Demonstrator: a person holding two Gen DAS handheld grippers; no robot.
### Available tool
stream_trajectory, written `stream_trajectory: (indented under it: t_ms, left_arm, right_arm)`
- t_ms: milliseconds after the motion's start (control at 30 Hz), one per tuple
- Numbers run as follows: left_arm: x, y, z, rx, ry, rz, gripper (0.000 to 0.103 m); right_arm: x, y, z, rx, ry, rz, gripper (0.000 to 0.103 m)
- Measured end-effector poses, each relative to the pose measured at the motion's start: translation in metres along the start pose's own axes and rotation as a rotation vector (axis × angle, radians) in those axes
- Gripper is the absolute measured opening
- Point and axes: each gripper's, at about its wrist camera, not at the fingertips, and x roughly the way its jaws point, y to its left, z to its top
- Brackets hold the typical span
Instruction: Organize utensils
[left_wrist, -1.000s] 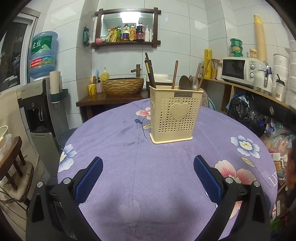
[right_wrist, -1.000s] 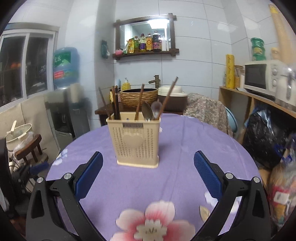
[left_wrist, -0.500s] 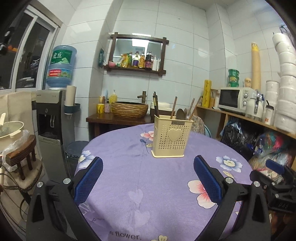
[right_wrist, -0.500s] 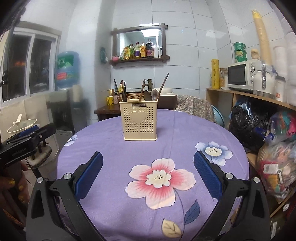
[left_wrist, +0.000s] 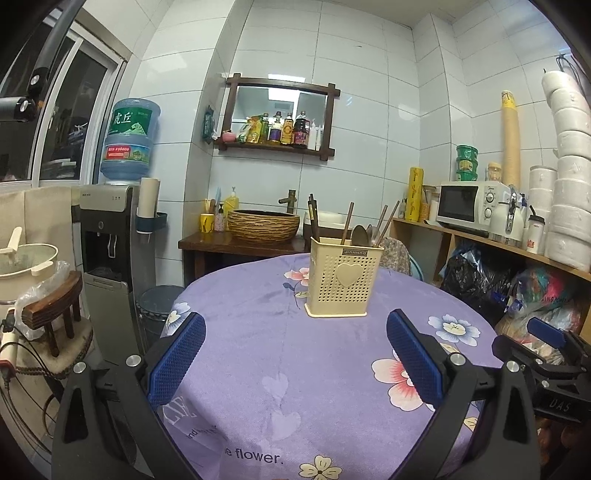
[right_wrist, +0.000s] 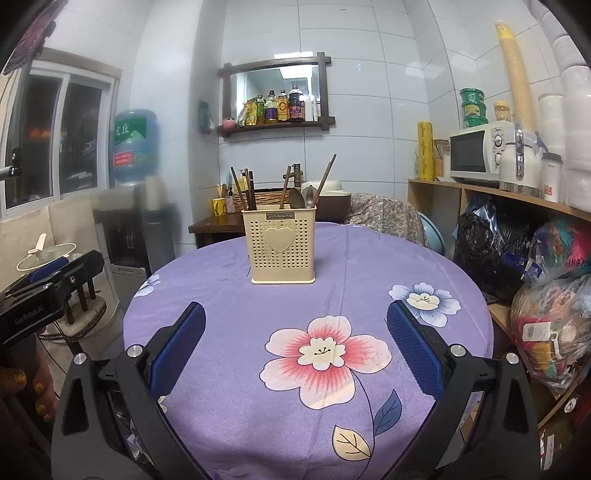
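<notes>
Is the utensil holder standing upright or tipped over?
Upright. The holder sits flat on the tablecloth, and the chopsticks and spoons stick out of its top.

My round table (left_wrist: 258, 369), purple flowered cloth (right_wrist: 325, 350) over it to every edge. One item on it: cream perforated utensil caddy (right_wrist: 283, 250), upright, toward the far edge from me.
</notes>
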Motion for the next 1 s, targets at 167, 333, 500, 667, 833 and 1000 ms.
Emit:
stream_trajectory:
  t_ms: [167,333,500,667,833,1000]
  left_arm:
    - [-0.0001,0.0011,-0.0006,0.004,0.003,0.002,0.098]
    - [-0.0003,-0.0003,-0.0011,0.005,0.003,0.002,0.098]
    - [0.0002,-0.0023,-0.0016,0.009,0.008,0.002,0.098]
    - [0.0006,-0.0021,-0.0020,0.012,0.010,-0.002,0.098]
    - [0.0007,-0.0020,-0.0028,0.019,0.013,-0.005,0.098]
    - [0.0005,-0.0020,-0.0027,0.019,0.011,-0.002,0.098]
  right_arm:
    - [0.0004,-0.0001,-0.0001,0.006,0.004,0.005,0.097]
    - [0.0007,-0.0006,0.0004,0.007,0.005,0.006,0.097]
    - [0.0017,-0.0010,-0.0007,0.007,0.011,0.008,0.097]
    - [0.0019,-0.0008,-0.0017,0.006,0.009,0.007,0.097]
    - [0.0020,-0.0002,-0.0020,0.005,0.013,0.007,0.097]
    - [0.0021,-0.0003,-0.0020,0.007,0.014,0.008,0.097]
